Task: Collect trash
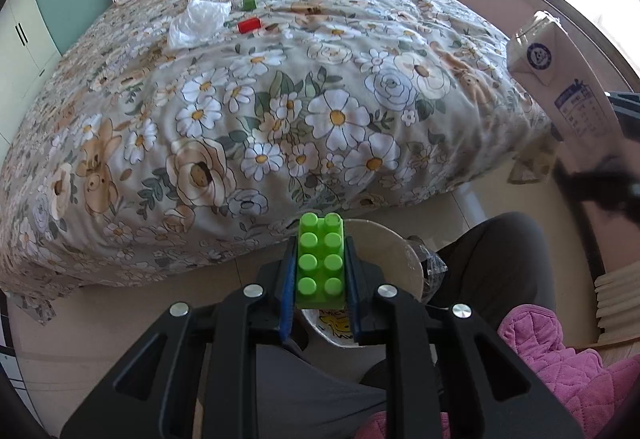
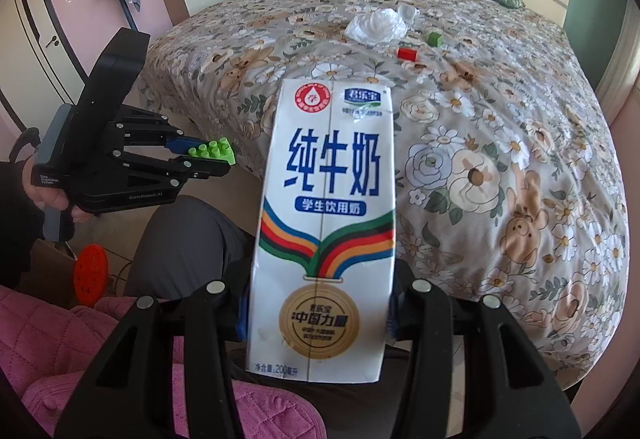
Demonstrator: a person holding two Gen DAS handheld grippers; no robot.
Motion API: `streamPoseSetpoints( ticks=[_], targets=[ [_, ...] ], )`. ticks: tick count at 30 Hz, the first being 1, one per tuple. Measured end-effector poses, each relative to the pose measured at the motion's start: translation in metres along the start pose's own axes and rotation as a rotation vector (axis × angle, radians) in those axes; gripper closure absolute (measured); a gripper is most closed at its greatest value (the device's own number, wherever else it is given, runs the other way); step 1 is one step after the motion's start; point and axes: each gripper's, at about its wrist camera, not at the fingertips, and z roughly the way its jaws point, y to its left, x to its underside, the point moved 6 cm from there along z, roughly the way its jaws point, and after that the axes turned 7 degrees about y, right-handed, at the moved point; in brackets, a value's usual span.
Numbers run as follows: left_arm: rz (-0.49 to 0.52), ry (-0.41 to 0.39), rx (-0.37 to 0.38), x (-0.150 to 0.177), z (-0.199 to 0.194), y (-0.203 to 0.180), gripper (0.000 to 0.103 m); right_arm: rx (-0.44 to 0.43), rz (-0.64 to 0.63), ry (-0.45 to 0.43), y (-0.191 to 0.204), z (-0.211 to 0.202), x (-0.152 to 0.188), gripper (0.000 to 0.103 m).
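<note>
The left tool grips a light green toy brick between its blue-padded fingers, held above a paper bowl near the person's lap. The right tool clamps a white milk carton upright in front of the bed. Farther up the floral bedspread lie a crumpled clear plastic bag, a red block and a dark green block, close together.

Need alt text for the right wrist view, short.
The right gripper grips an upright milk carton over a floral bed. At left, the left gripper holds a green block.
</note>
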Motion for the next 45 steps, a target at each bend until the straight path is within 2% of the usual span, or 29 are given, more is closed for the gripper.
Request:
streamPoseSetpoints(
  ticks=[15, 18, 31, 43, 44, 45],
  targets=[
    [-0.066, 0.150, 0.070, 0.025, 0.095, 0.006, 0.080, -0.059, 0.063, 0.169, -0.010, 0.105, 0.027, 0.054],
    [-0.063, 0.169, 0.053, 0.029, 0.113, 0.006, 0.079, -0.052, 0.055, 0.197, -0.008, 0.122, 0.033, 0.054],
    [-0.091, 0.286, 0.090, 0.045, 0.184, 0.000, 0.080, -0.102, 0.094, 0.340, -0.003, 0.203, 0.064, 0.054],
    [-0.118, 0.384, 0.115, 0.054, 0.244, -0.010, 0.080, -0.153, 0.177, 0.436, -0.008, 0.272, 0.077, 0.054],
    [-0.121, 0.393, 0.117, 0.054, 0.250, -0.010, 0.080, -0.156, 0.185, 0.443, -0.008, 0.279, 0.077, 0.055],
    [-0.126, 0.405, 0.124, 0.054, 0.256, -0.012, 0.080, -0.163, 0.192, 0.457, -0.009, 0.288, 0.077, 0.062]
  ],
)
